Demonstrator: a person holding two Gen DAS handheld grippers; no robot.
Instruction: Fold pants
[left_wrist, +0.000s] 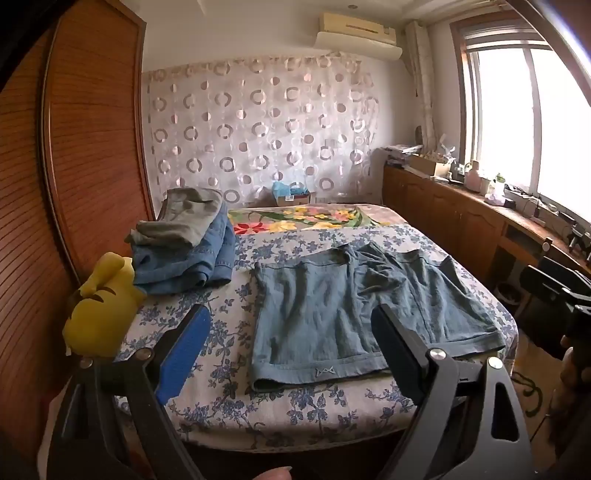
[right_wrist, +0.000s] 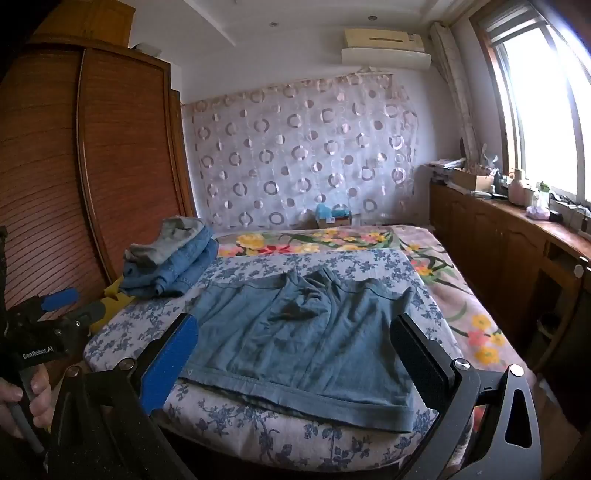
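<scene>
A pair of blue-green short pants (left_wrist: 354, 306) (right_wrist: 303, 332) lies spread flat on the flowered bed sheet (left_wrist: 221, 325) (right_wrist: 122, 332), hems toward me, waistband at the far side. My left gripper (left_wrist: 291, 314) hovers open above the near hem of the left leg, touching nothing. My right gripper (right_wrist: 295, 325) stands wide open over the near hem, nothing between its fingers. In the right wrist view the left gripper (right_wrist: 70, 299) shows at the left edge, held by a hand (right_wrist: 22, 402).
A stack of folded clothes (left_wrist: 184, 247) (right_wrist: 166, 266), grey on top of denim, sits at the bed's left. A yellow plush toy (left_wrist: 103, 306) lies beside it. A wooden wardrobe (left_wrist: 74, 147) stands left, a cluttered low cabinet (left_wrist: 461, 206) runs under the window at right.
</scene>
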